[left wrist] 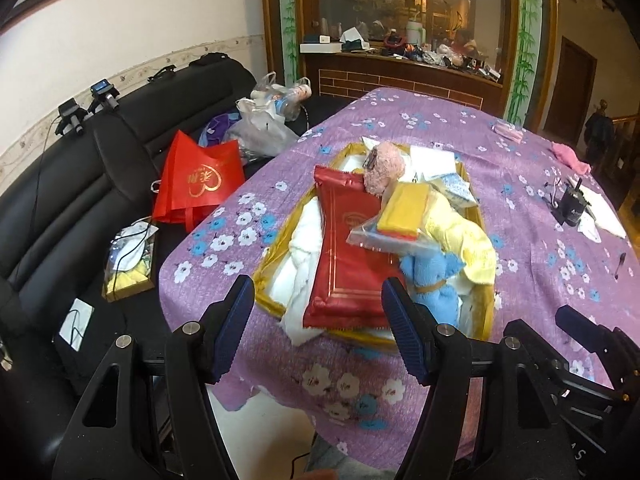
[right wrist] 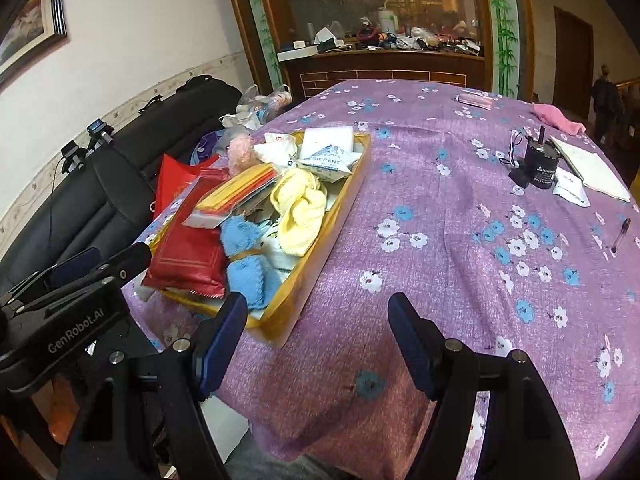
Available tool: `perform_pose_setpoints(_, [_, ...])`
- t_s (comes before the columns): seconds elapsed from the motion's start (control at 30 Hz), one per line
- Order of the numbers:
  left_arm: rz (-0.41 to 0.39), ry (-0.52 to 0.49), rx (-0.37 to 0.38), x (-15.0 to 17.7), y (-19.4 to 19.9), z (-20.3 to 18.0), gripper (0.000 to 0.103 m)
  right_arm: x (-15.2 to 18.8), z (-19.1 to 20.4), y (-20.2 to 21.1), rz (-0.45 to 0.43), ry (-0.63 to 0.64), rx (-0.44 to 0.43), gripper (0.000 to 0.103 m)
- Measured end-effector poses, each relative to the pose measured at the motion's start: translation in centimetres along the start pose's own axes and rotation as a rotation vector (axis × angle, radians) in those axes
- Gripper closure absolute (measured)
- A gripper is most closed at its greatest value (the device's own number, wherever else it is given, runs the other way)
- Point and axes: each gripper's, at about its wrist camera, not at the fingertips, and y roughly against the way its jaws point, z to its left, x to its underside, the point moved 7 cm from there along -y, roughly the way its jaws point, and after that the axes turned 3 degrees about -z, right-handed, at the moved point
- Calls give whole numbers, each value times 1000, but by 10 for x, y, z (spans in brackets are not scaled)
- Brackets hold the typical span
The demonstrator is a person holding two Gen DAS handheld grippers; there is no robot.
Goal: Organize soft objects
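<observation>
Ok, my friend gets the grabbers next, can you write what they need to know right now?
Left hand-held gripper: open, empty, just in front of the gold cardboard tray.
Right hand-held gripper: open, empty, over bare purple flowered tablecloth.
In the tray, heaped: red foil packet, blue knitted toy, yellow fluffy cloth, pink fuzzy toy, white towel, clear bag with yellow pad.
The pink cloth lies at the far table edge.
Done: nothing visibly sorted.
Left: everything.
</observation>
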Motion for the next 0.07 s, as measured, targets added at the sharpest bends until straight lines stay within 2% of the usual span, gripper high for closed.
perform_pose_setpoints(0.07, [-26,16,13,-7,0,3,36,-5,2,-2,-9,5,-13,30])
